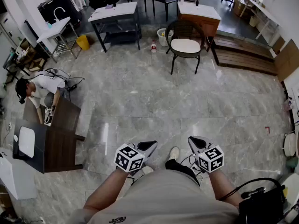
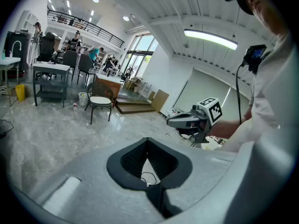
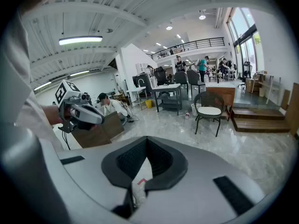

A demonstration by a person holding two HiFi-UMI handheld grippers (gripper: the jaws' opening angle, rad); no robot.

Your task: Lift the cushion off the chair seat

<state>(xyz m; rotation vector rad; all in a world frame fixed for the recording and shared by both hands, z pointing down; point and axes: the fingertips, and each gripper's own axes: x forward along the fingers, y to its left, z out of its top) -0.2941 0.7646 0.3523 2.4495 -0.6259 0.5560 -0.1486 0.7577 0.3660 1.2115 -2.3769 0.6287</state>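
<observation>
Across the marble floor stands a dark round-backed chair point(image 1: 187, 29) with a white cushion point(image 1: 185, 45) flat on its seat. The cushion point(image 2: 99, 99) shows small at the left of the left gripper view, and the cushion point(image 3: 210, 110) shows right of centre in the right gripper view. My left gripper point(image 1: 150, 146) and right gripper point(image 1: 195, 143) are held close to my body, side by side, far short of the chair. Both are shut with nothing between the jaws. My left gripper's own tips point(image 2: 148, 141) and right gripper's tips point(image 3: 147, 141) meet over bare floor.
A dark wooden table point(image 1: 56, 139) stands at my left, with a person point(image 1: 42, 90) crouched beside it. Behind the chair are a black workbench point(image 1: 117, 17), a white-topped counter point(image 1: 198, 10), a white bin point(image 1: 162, 36) and a yellow bucket point(image 1: 83, 42). Wooden steps point(image 1: 243, 55) lie to the chair's right.
</observation>
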